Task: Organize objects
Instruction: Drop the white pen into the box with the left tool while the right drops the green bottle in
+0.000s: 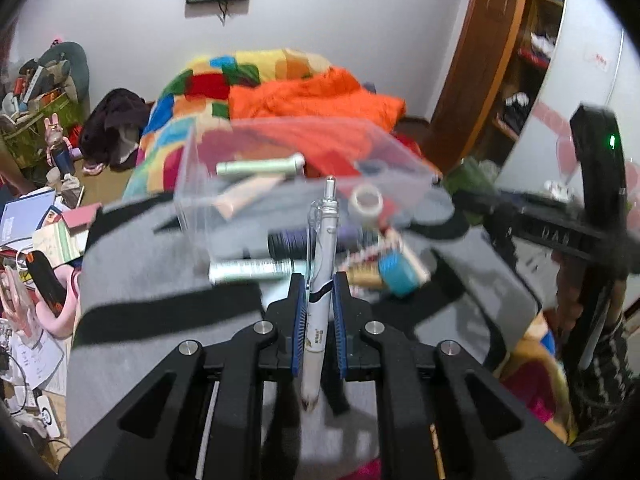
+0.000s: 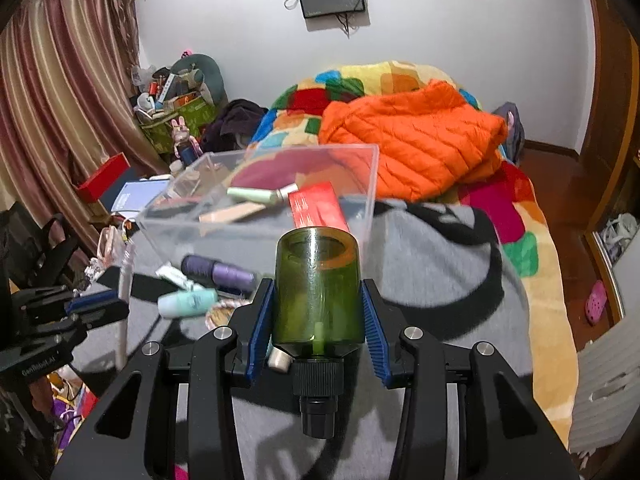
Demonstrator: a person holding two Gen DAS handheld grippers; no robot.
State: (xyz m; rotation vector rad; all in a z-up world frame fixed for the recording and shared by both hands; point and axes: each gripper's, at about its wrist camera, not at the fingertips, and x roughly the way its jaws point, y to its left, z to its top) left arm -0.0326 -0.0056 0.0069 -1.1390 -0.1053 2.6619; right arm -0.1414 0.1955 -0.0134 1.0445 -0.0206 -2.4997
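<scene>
Left tongs [image 1: 316, 284]: blue-padded jaws closed on a white pen [image 1: 320, 280], held upright with its silver clicker end pointing away from the camera, toward the box.

Right tongs [image 2: 316, 312]: jaws clamped on either side of a green translucent bottle [image 2: 316, 292], black screw cap toward the camera, base pointing away toward the box.

Items, left to right (right wrist view):
- Grey-and-black blanket [image 2: 432, 280] covers the bed and carries all loose items.
- White tube [image 2: 176, 274], lying flat, near the box's left front corner.
- Mint-green bottle [image 2: 186, 304], on its side, just in front of the white tube.
- Purple thread spool [image 2: 218, 270], on its side, just beside the mint-green bottle.
- Clear plastic box [image 2: 360, 216], open-topped, standing on the blanket beyond both tongs. Inside: a pale green tube [image 2: 256, 196], a peach-coloured tube [image 2: 232, 214] and a red carton [image 2: 316, 206].
- Orange quilted jacket [image 2: 416, 140], heaped on a multicoloured patchwork blanket [image 2: 524, 248] behind the box.

Left wrist view only: roll of tape [image 1: 366, 200] and a small teal block [image 1: 398, 274], on the blanket right of the pen; detail blurred.
</scene>
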